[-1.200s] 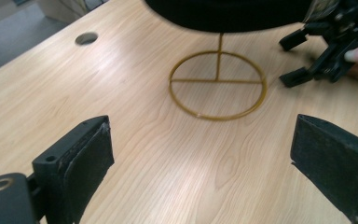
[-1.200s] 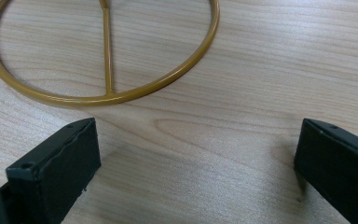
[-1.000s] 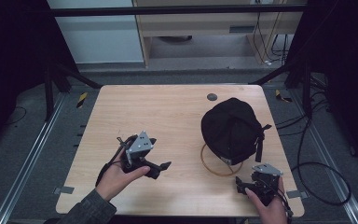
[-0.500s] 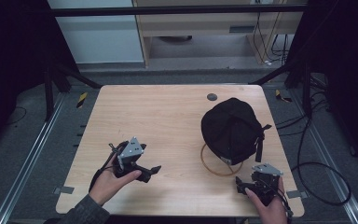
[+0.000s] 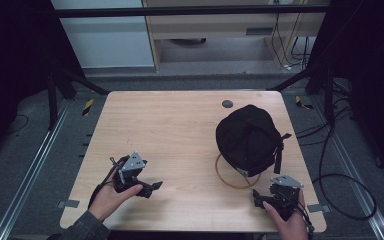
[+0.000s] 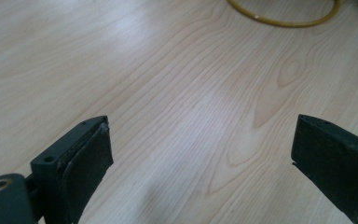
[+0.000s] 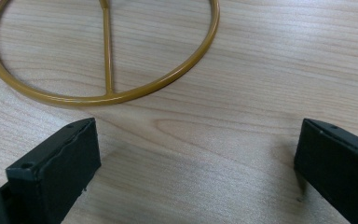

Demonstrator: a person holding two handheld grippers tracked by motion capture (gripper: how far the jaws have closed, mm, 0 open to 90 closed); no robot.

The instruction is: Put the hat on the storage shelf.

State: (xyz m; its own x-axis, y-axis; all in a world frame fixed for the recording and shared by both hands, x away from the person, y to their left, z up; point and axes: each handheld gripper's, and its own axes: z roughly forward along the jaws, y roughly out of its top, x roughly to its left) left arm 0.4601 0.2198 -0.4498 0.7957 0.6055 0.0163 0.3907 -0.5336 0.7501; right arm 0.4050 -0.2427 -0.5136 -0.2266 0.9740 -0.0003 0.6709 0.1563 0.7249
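**A recording room in a lab or workshop**

The place looks like a laboratory set up for recordings, not a home. In the centre of the high view stands a plain light wooden table [image 5: 180, 130] on a grey carpet floor [image 5: 25, 150]. Dark metal frame bars [image 5: 190, 10] cross the top of the frame, and slanted legs stand at the left and right. Metal rails [image 5: 27, 175] run along the floor at the lower left and lower right. Many black cables [image 5: 340, 175] lie on the floor at the right and hang at the upper right. Yellow-black tape marks [image 5: 87, 106] are stuck on the floor. A wooden bench or shelf [image 5: 205, 30] stands at the top centre.
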